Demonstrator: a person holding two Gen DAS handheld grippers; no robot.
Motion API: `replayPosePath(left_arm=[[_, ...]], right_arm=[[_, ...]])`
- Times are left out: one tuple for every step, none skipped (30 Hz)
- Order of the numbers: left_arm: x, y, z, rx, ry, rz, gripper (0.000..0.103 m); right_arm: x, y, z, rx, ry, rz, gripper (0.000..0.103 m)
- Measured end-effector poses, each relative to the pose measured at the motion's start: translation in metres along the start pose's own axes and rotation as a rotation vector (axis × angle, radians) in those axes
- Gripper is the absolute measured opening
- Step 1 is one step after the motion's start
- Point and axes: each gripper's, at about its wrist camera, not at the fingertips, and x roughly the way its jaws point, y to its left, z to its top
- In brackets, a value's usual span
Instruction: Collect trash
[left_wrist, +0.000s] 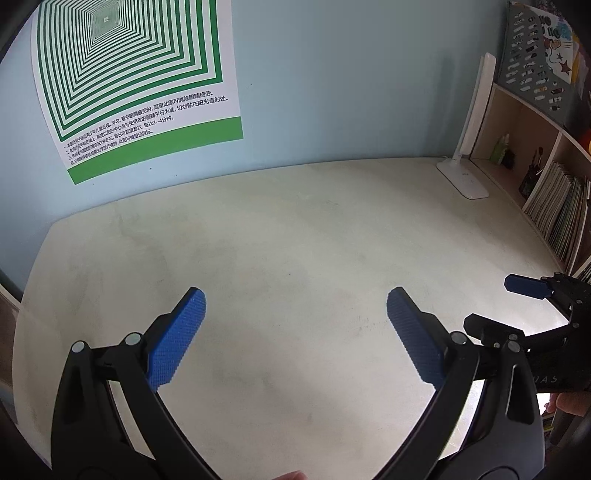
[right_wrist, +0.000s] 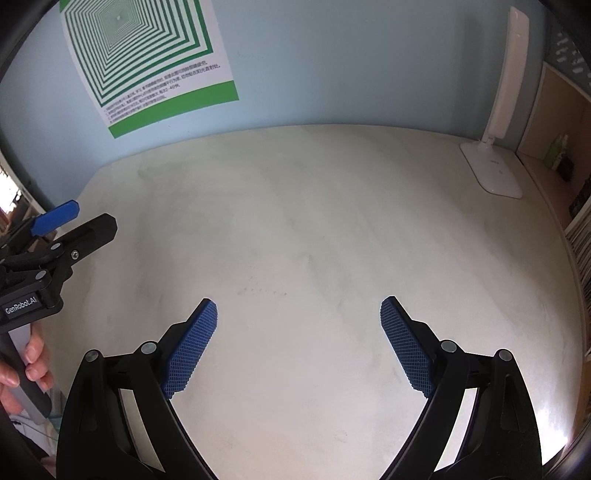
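No trash shows in either view. My left gripper (left_wrist: 295, 299) is open and empty, its blue-padded fingers spread wide above the pale desk top (left_wrist: 280, 236). My right gripper (right_wrist: 298, 308) is also open and empty above the same desk (right_wrist: 314, 206). The right gripper also shows at the right edge of the left wrist view (left_wrist: 524, 286). The left gripper also shows at the left edge of the right wrist view (right_wrist: 55, 218), held by a hand.
A white desk lamp (left_wrist: 465, 177) stands at the back right corner, also in the right wrist view (right_wrist: 495, 166). A wooden shelf with books (left_wrist: 554, 206) borders the desk's right side. A green-and-white poster (left_wrist: 133, 81) hangs on the blue wall.
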Motion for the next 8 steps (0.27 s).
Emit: replayPosePath(left_arm=[[0.0011, 0.0016, 0.0004, -0.004, 0.006, -0.003, 0.096], [0.0016, 0.0033, 0.0011, -0.007, 0.01, -0.003, 0.096], [0.0017, 0.0045, 0.0018, -0.01, 0.009, 0.005, 0.096], [0.0015, 0.0057, 0.0028, -0.011, 0.006, 0.008, 0.096], [0.0012, 0.0071, 0.004, -0.012, 0.0, 0.007, 0.096], [0.0008, 0.0073, 0.0049, -0.013, -0.002, 0.01, 0.096], [0.0011, 0.0078, 0.0055, -0.015, -0.002, 0.012, 0.096], [0.0014, 0.0079, 0.0052, -0.017, 0.0, 0.012, 0.096]], right_arm=[[0.0015, 0.0004, 0.0006, 0.003, 0.003, -0.006, 0.089], [0.003, 0.0016, 0.0015, 0.004, 0.004, -0.011, 0.089], [0.0046, 0.0033, 0.0029, 0.001, 0.003, -0.015, 0.089], [0.0056, 0.0045, 0.0039, 0.001, 0.003, -0.015, 0.089], [0.0063, 0.0053, 0.0049, 0.001, 0.005, -0.014, 0.089], [0.007, 0.0064, 0.0062, 0.002, 0.006, -0.012, 0.09], [0.0074, 0.0075, 0.0073, -0.001, 0.007, -0.01, 0.089], [0.0079, 0.0087, 0.0083, -0.004, 0.009, -0.011, 0.089]])
